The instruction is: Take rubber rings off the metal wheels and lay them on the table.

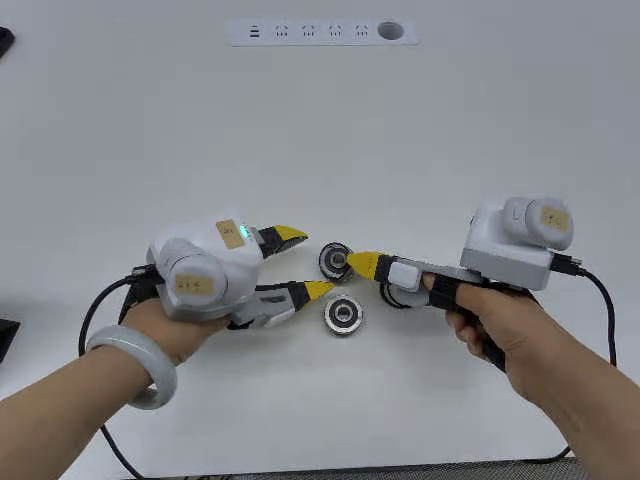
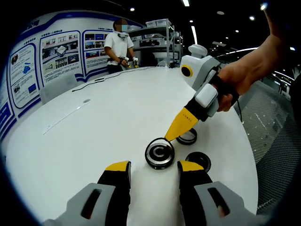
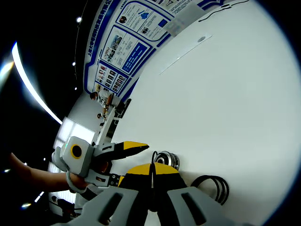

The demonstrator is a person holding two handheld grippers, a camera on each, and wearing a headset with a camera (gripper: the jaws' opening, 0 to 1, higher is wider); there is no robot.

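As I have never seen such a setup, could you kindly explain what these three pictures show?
There is no robot here: a person holds a hand tool with a two-jaw claw in each hand. One picture comes from a camera on the person's head, looking down at the white table. The two round ones come from cameras riding on the tools, each looking along its own jaws. The left claw is open and holds nothing. The right claw is shut and seems to pinch a thin ring at the edge of a metal wheel. A second wheel lies nearer the person, and a loose ring lies on the table under the right tool. A power strip sits at the far edge.
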